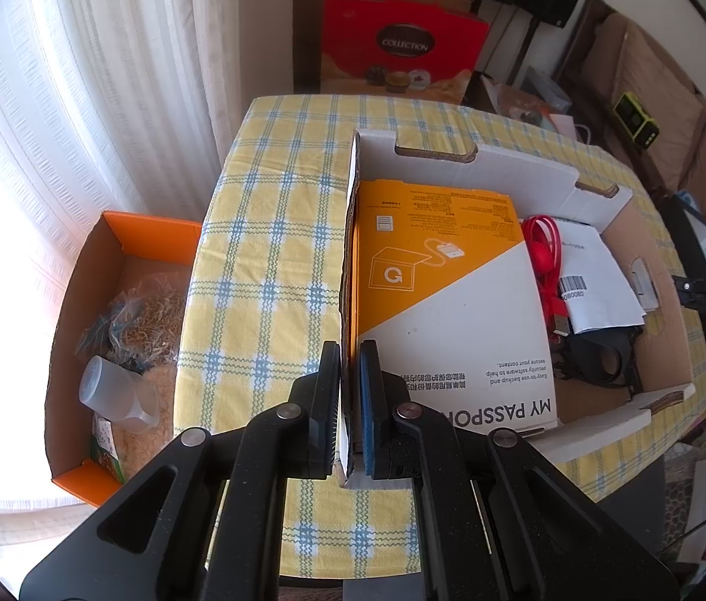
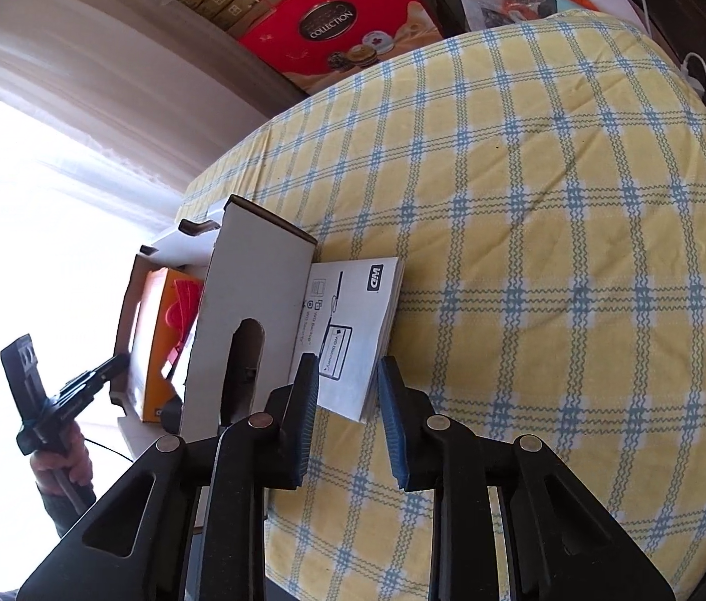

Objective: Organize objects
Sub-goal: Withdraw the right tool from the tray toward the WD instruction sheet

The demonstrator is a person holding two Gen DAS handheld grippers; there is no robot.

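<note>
Orange package (image 1: pixel 433 300) and cable already inside the box (image 1: pixel 478 160), left hand-held gripper (image 1: pixel 350 400) clamps its wall, right hand-held gripper (image 2: pixel 348 420), part-open and empty, straddles the booklet (image 2: pixel 353 330) outside it.

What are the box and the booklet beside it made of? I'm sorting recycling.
Box: corrugated cardboard, matte white facing; brown fluted core shows at the cut notches and raw brown inside. Booklet: thin printed paper, white, probably uncoated; stacked page edges show along its side.

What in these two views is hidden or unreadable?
- Left wrist view: black item in the cardboard box, half under the white paper.
- Right wrist view: WD booklet, left edge behind the box wall; small print unreadable.
- Right wrist view: box contents mostly walled off.
</note>
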